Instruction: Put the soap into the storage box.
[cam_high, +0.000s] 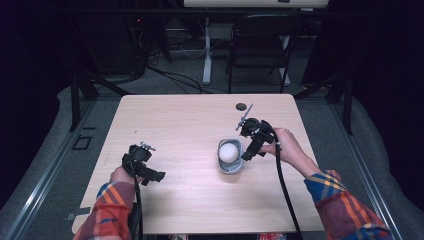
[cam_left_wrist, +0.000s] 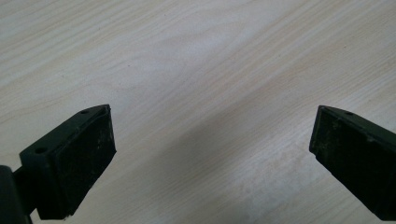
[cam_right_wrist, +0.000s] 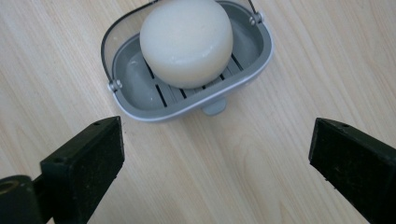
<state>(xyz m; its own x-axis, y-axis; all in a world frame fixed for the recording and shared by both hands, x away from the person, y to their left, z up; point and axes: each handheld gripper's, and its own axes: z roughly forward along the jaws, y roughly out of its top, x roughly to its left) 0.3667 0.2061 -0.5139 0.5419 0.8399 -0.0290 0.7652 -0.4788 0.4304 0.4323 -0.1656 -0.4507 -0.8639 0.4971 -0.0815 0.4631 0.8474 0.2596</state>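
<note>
A round white soap sits in a grey soap dish, just ahead of the right gripper and centred between the lines of its two black jaws, which stand wide apart and released, nothing between them but bare table. The soap is a thick, smooth puck with rounded edges and a faintly glossy, waxy face; it covers most of the dish's middle. The dish is an oval plastic tray with a pale rim, a slotted floor of parallel drain ribs, a small spout on the edge nearest the gripper, and a thin dark wire handle hinged at two small pivots and lying back along the far rim. In the high view the dish lies just beside the right gripper, on its inner side. The left gripper is well apart from the dish, low over the pale wood-grain table, its jaws also spread and empty.
</note>
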